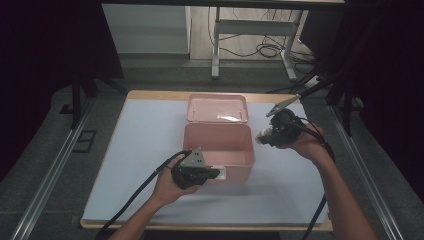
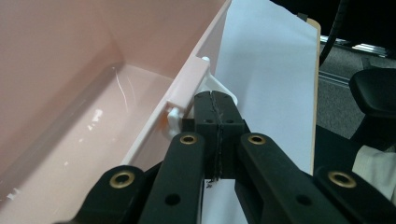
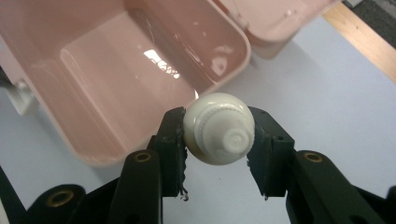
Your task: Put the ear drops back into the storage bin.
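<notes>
Lower body of the white round-capped plastic bottle (image 3: 218,128) hidden behind its own cap and between the black pads at centre of the right gripper view; label unreadable. Same bottle too small and blurred to make out at right of centre in the high view (image 1: 263,134). Open pink plastic storage box (image 3: 116,70) cut off by the top and left edges there. White plastic latch (image 2: 212,88) partly covered by closed jaws, centre of the left gripper view.
</notes>
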The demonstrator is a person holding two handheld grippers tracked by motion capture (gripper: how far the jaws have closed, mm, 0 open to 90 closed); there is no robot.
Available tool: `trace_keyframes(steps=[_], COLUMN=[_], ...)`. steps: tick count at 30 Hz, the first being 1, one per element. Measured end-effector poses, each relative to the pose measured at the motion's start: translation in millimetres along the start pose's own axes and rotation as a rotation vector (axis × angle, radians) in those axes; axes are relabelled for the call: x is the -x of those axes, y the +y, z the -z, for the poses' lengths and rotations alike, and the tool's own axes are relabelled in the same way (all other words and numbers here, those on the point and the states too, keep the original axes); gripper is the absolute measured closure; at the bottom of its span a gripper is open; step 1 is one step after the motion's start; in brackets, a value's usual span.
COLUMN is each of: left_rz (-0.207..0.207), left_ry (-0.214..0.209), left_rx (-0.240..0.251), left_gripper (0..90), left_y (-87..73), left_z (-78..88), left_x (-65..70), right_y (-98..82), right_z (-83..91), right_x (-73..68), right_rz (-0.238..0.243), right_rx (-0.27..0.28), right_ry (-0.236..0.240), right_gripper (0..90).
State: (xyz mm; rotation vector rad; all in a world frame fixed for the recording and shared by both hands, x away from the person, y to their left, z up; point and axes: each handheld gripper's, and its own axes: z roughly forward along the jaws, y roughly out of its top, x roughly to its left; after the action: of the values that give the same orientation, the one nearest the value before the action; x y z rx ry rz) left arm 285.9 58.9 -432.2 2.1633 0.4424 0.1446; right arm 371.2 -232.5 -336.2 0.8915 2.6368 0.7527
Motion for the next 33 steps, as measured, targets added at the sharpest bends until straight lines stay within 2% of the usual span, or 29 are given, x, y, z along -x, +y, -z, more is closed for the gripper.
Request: trace_keyframes(steps=[7, 12, 19, 33], left_rz=[0.004, 0.005, -0.002, -0.008], left_ry=[-0.004, -0.003, -0.001, -0.001], left_rx=[0.006, 0.008, 0.005, -0.001], left_gripper=[90.0, 90.0, 90.0, 90.0], left_y=[-0.3, -0.5, -0.7, -0.6], left_z=[-0.3, -0.3, -0.1, 0.3], left_x=[-0.5, -0.2, -0.5, -0.8], right_y=[25.1, 39.2, 51.0, 67.5], right_z=[-1.2, -9.0, -20.6, -44.0], right_x=[-12.3, -19.9, -26.6, -36.7], right_rz=[0.033, 0.058, 0.082, 0.094], right_rx=[0.019, 0.018, 0.014, 0.000], right_ry=[0.020, 0.032, 0.049, 0.065], right_gripper=[59.9, 59.9, 59.9, 59.9])
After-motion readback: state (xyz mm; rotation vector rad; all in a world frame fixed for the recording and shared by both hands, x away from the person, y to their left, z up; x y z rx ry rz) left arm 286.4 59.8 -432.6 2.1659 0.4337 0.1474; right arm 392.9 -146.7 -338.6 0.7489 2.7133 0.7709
